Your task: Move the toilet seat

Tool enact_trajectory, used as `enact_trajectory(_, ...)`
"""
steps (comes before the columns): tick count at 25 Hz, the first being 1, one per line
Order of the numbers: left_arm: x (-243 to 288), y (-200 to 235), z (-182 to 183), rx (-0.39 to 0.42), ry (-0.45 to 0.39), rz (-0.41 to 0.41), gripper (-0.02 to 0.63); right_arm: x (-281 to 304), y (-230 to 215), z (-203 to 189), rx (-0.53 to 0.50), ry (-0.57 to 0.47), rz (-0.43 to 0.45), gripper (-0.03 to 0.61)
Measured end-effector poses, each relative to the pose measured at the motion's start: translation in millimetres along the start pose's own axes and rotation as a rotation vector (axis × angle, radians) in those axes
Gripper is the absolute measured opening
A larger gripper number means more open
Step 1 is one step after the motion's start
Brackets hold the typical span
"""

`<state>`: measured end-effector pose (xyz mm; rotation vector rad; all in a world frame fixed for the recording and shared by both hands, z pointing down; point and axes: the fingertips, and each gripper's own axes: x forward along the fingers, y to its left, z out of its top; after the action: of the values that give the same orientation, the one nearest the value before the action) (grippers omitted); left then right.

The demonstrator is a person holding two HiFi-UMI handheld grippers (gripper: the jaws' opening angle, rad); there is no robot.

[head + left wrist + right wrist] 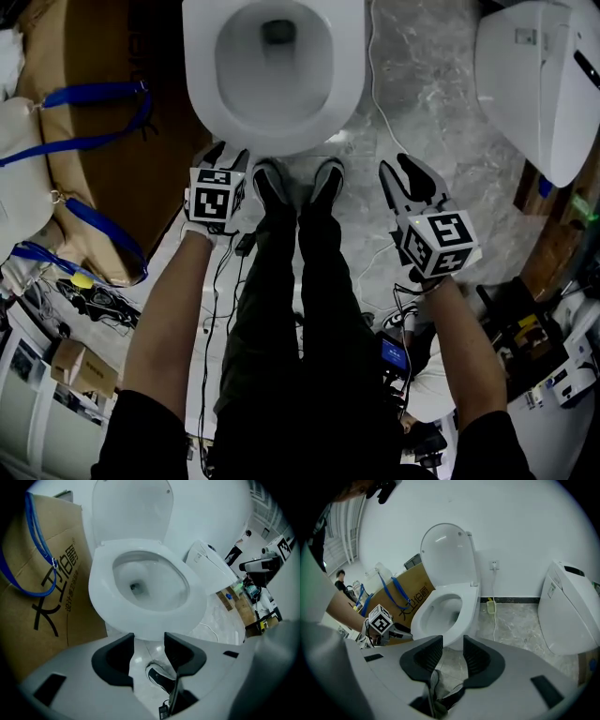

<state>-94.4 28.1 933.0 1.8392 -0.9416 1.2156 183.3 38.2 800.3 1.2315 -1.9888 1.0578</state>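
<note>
White seat (140, 620) lies flat on the bowl (272, 70), lid (447, 555) upright behind; it looks untouched so far; left gripper (149, 641) hangs just before the seat's front rim, jaws wide apart, empty; right gripper (452, 644) farther off, jaws apart, empty; gripping and moving remain.

I'm looking across a grey marbled floor (441, 141) spreading right of the cardboard box (103, 178), which is wearing blue straps (89, 95). Behind the box a plain white wall (520, 522) is rising above dark skirting (515, 600). Well right of the box, a second white toilet (534, 84) is sitting.
</note>
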Motion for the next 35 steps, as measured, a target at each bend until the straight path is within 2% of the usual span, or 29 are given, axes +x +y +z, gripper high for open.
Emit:
enact_trajectory(4, 1.4, -3.5, -4.1, 0.085, -0.018, 0.004, 0.206, 6.0, 6.5, -1.3, 0.002, -0.002, 0.015, 0.137)
enact_trajectory(9, 5.5, -2.5, -11.7, 0.278, -0.012, 0.064, 0.213, 17.5, 14.0, -6.8, -0.003, 0.005, 0.036, 0.137)
enact_trajectory(11, 7.5, -0.4, -16.6, 0.330, 0.003, 0.092, 0.213, 20.7, 16.6, -9.4, 0.000, 0.008, 0.042, 0.137)
enact_trajectory(12, 9.2, 1.3, -21.1, 0.330, 0.019, 0.101, 0.213, 22.1, 17.8, -10.8, 0.001, 0.010, 0.045, 0.137)
enact_trajectory(14, 13.3, 6.0, -29.6, 0.274, 0.041, 0.109, 0.213, 24.6, 20.2, -14.3, 0.001, 0.016, 0.049, 0.137)
enact_trajectory(16, 17.9, 9.1, -29.4, 0.202, 0.030, 0.098, 0.213, 26.6, 22.4, -18.2, 0.004, 0.022, 0.053, 0.137)
enact_trajectory(18, 21.4, 9.9, -21.6, 0.172, 0.007, 0.083, 0.213, 28.0, 24.1, -22.3, 0.009, 0.028, 0.057, 0.137)
enact_trajectory(24, 16.9, 7.2, -16.9, 0.170, -0.005, 0.063, 0.218, 26.2, 24.0, -27.5, 0.022, 0.041, 0.059, 0.137)
enact_trajectory(35, -14.7, 0.3, -4.4, 0.152, -0.049, 0.043, 0.218, 27.5, 37.6, -5.6, -0.001, 0.013, 0.075, 0.137)
